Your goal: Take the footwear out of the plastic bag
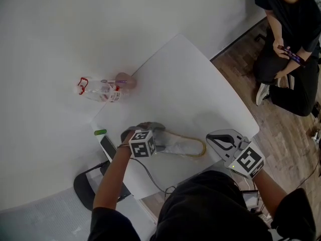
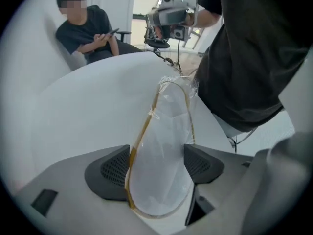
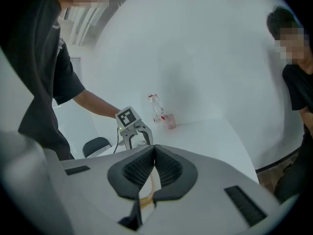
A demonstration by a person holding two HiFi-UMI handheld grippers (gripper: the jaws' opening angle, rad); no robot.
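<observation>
A clear plastic bag (image 1: pixel 184 145) with a yellow rim lies flat on the white table (image 1: pixel 175 84), and a white slipper (image 2: pixel 159 180) shows inside it. My left gripper (image 2: pixel 157 165) straddles the bag's rounded end, both pads touching its edges. In the head view this left gripper (image 1: pixel 159 137) is at the bag's left end. My right gripper (image 1: pixel 209 138) is at the bag's right end with its jaws shut. In the right gripper view the pads (image 3: pixel 166 168) meet, and the bag's yellow rim (image 3: pixel 145 199) shows in the gap just behind them.
A plastic bottle (image 1: pixel 100 90) lies beside a pink cup (image 1: pixel 124 80) at the table's far left. A green object (image 1: pixel 100 132) and a dark flat device (image 1: pixel 108 147) sit near the left edge, above a chair (image 1: pixel 88 187). A person (image 1: pixel 291 44) sits on the wooden floor, far right.
</observation>
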